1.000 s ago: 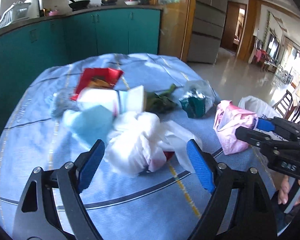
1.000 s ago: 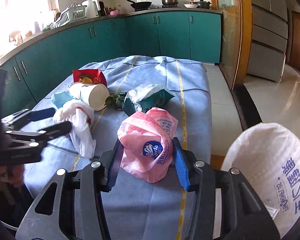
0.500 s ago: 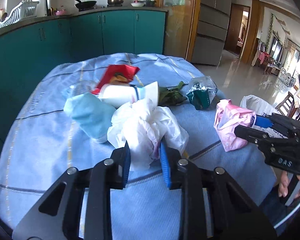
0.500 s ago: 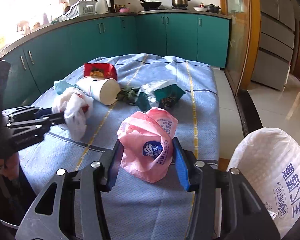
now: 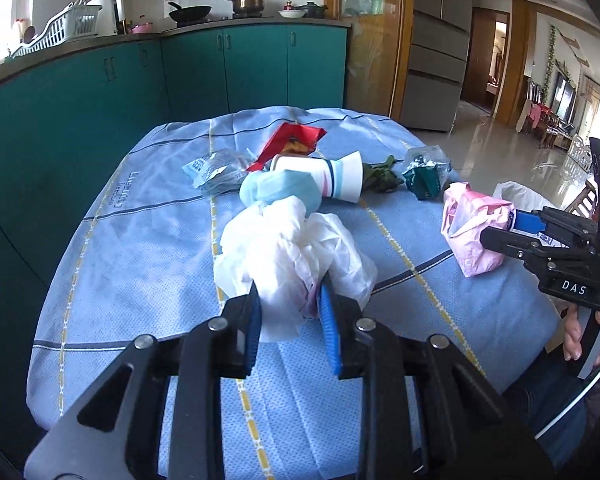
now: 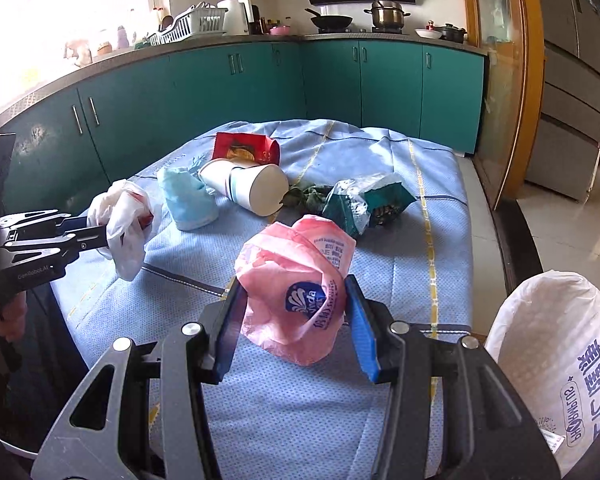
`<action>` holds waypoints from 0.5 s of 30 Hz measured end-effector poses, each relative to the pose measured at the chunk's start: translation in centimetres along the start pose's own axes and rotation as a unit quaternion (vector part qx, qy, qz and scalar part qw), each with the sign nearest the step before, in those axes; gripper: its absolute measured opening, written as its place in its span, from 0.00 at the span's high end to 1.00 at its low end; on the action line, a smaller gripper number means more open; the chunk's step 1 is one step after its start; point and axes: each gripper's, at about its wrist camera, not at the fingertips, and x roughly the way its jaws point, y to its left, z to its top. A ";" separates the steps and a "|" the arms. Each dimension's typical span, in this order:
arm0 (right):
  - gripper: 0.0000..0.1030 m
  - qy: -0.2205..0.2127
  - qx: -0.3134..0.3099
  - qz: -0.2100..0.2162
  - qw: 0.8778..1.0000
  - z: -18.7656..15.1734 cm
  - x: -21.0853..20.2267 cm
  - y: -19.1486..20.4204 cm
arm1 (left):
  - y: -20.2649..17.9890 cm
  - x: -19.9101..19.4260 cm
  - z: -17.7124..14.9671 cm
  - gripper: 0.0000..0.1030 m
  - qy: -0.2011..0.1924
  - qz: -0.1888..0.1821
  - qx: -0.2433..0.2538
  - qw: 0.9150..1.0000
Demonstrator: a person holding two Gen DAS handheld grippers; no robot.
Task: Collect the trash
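Fingers of left gripper [image 5: 288, 300] clamp white bag [image 5: 292, 248]; right gripper [image 6: 296, 320] clamps pink bag [image 6: 296, 280] (crumpled, upright).

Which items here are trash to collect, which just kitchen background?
Job:
white plastic bag in left hand-held gripper
pink plastic bag in right hand-held gripper
paper cup
red snack packet
green wrapper
white sack

Background:
pot
frying pan
dish rack

Crinkled glossy plastic bags [image 5: 296, 248], matt woven tablecloth [image 5: 140, 264]

Left gripper [image 5: 288, 304] clamped tight, right gripper [image 6: 296, 312] gripping wider, both angled downward
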 end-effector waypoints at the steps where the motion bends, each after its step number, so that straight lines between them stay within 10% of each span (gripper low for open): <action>1: 0.52 0.000 0.000 0.000 1.000 -0.1 0.0 0.0 | 0.0 0.1 0.0 0.73 0.000 0.000 0.000 1.000; 15: 0.52 0.009 -0.005 -0.007 1.000 -0.2 0.7 0.5 | -1.3 0.2 0.2 0.20 -0.015 -0.013 0.000 1.000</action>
